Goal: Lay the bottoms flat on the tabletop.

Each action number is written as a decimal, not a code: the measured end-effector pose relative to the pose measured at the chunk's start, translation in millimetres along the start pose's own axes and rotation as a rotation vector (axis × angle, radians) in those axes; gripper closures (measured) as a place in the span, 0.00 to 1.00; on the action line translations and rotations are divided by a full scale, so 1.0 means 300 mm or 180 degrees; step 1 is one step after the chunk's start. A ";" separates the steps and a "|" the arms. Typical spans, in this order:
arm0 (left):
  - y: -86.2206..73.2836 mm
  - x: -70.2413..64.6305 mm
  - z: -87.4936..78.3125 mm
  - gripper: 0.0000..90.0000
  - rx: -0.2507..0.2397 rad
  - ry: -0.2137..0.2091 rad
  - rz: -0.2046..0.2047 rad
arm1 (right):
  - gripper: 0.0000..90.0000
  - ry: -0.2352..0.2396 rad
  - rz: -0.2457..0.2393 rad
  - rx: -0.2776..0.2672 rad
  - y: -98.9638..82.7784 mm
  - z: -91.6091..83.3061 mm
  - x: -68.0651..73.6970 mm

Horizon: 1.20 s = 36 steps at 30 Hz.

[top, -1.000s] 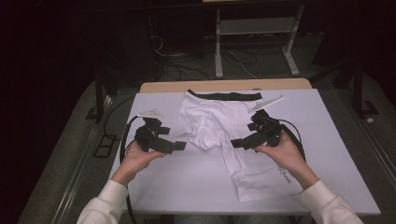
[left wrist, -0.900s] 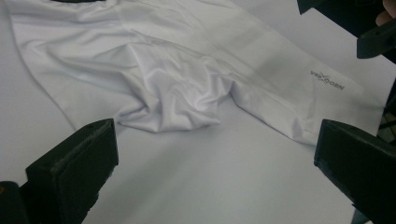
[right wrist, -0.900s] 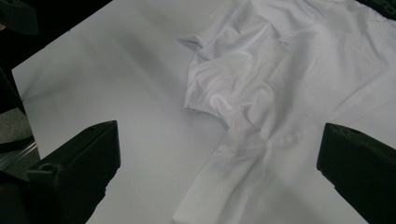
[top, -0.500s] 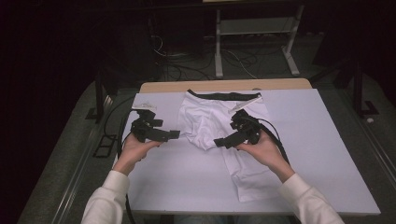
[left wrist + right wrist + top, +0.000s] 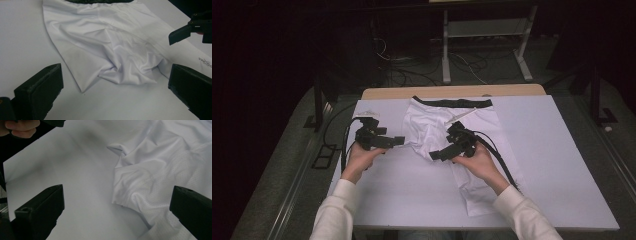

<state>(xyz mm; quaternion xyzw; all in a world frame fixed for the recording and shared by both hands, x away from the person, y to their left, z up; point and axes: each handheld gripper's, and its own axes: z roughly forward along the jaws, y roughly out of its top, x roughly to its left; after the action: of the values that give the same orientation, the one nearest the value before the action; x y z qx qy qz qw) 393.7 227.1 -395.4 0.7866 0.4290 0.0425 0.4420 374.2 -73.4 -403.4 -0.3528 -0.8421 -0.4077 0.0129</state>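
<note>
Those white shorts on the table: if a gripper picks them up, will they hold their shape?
Probably not. The white shorts lie crumpled in soft folds, so they'd likely droop. The thin, faintly shiny fabric looks light and may slide on the smooth white table cover if pushed.

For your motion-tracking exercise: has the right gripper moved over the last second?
Yes. In the high view the right gripper has shifted leftward and slightly away from the person, from near the shorts' right side to their middle.

White shorts (image 5: pixel 447 131) are showing a black waistband (image 5: pixel 452 103), lying on a seemingly pale lilac counter (image 5: pixel 557 165).
</note>
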 end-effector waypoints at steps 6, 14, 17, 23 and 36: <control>-0.032 0.046 0.050 0.00 0.0035 0.0008 -0.0138 | 0.00 0.0080 0.0071 -0.0012 -0.008 0.061 -0.011; -0.073 0.081 0.117 0.00 0.0071 -0.0020 -0.0226 | 0.00 0.0087 0.0074 0.0074 -0.022 0.127 -0.008; -0.084 0.086 0.140 0.00 0.0153 -0.0020 -0.0211 | 0.00 0.0047 0.0079 0.0068 -0.027 0.142 -0.011; -0.096 0.082 0.174 0.00 0.0315 0.0033 -0.0050 | 0.00 -0.0020 0.0079 0.0135 -0.046 0.177 -0.011; -0.101 0.068 0.186 0.11 0.0249 0.0093 0.0065 | 0.07 -0.0097 -0.0017 0.0138 -0.069 0.201 0.002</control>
<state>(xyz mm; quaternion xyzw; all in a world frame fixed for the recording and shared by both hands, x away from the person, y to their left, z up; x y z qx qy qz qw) 412.1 212.3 -457.7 0.8069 0.4287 0.0417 0.4042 377.2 -39.7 -457.6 -0.3564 -0.8518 -0.3839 0.0066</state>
